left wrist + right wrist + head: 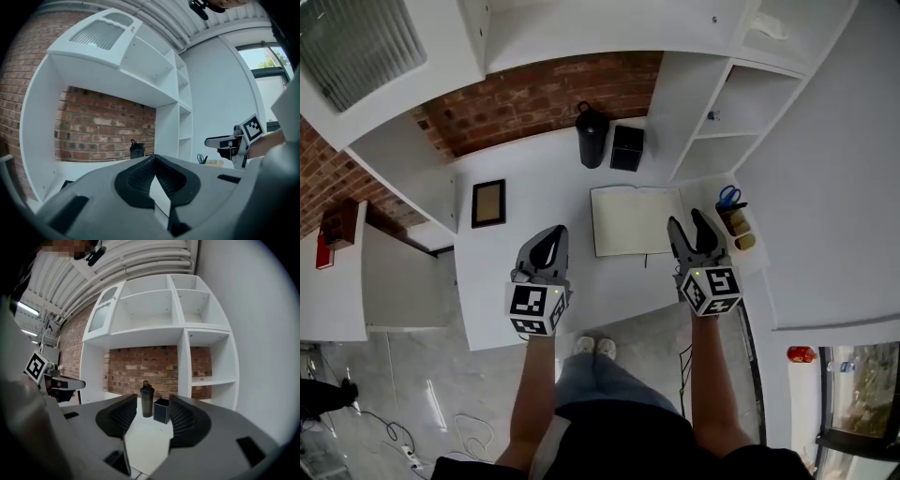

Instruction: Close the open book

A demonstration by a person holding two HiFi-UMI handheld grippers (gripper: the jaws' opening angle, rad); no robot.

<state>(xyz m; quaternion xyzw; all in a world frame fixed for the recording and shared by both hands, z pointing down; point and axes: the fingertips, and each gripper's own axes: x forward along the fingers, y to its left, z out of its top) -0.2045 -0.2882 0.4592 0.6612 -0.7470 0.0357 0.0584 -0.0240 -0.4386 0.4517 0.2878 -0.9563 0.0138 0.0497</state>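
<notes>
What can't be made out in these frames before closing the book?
- Head view: open book page text, too small; its near right corner is hidden behind the right gripper.
- Left gripper view: book not identifiable; the left gripper itself fills the lower frame.
- Head view: what the frame holds, too small.

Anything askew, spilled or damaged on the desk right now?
Nothing stands out. The book lies open and flat on the desk, the bottle and box stand upright at the back, and the picture frame lies at the left. No spill shows.
</notes>
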